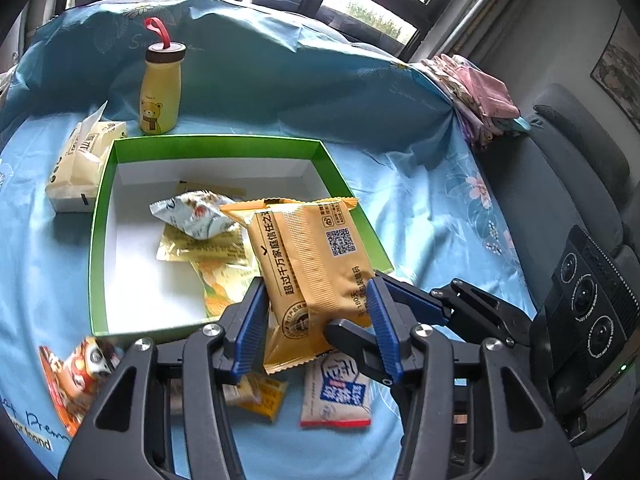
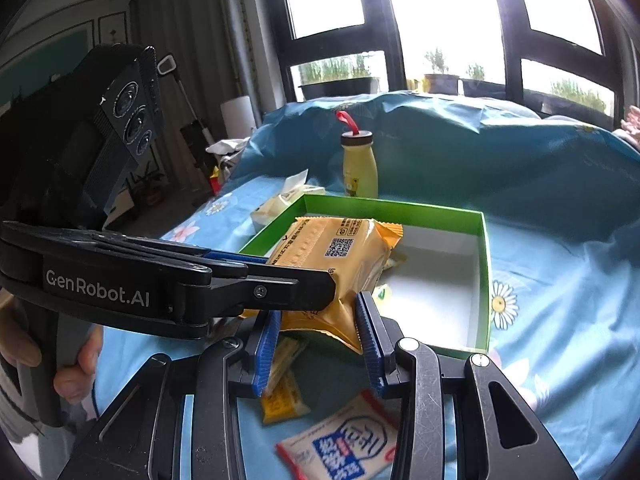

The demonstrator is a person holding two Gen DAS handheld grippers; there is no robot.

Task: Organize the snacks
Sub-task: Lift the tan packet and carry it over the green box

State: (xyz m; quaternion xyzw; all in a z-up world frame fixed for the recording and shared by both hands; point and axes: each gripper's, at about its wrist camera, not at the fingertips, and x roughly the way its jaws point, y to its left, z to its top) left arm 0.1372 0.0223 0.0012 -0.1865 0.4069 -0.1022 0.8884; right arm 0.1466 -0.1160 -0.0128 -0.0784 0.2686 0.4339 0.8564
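Observation:
A large orange snack packet (image 1: 310, 270) hangs above the near edge of a green box (image 1: 120, 148) with a white floor. My left gripper (image 1: 316, 316) stands around its lower part with jaws apart, the pads not pressing it. My right gripper (image 2: 320, 336) is shut on the packet's bottom corner (image 2: 336, 320) and shows in the left wrist view (image 1: 416, 304). The box (image 2: 484, 264) holds a silver packet (image 1: 192, 214) and yellow packets (image 1: 208, 252). Loose on the cloth lie a white-blue packet (image 1: 338, 394), a small orange packet (image 1: 262, 396) and a red packet (image 1: 76, 376).
A yellow bear bottle (image 1: 160, 92) and a tissue pack (image 1: 80, 164) stand behind the box on the blue floral cloth (image 1: 420, 208). Folded pink fabric (image 1: 476, 92) lies at the right, beside a grey seat (image 1: 568, 184). Windows are behind.

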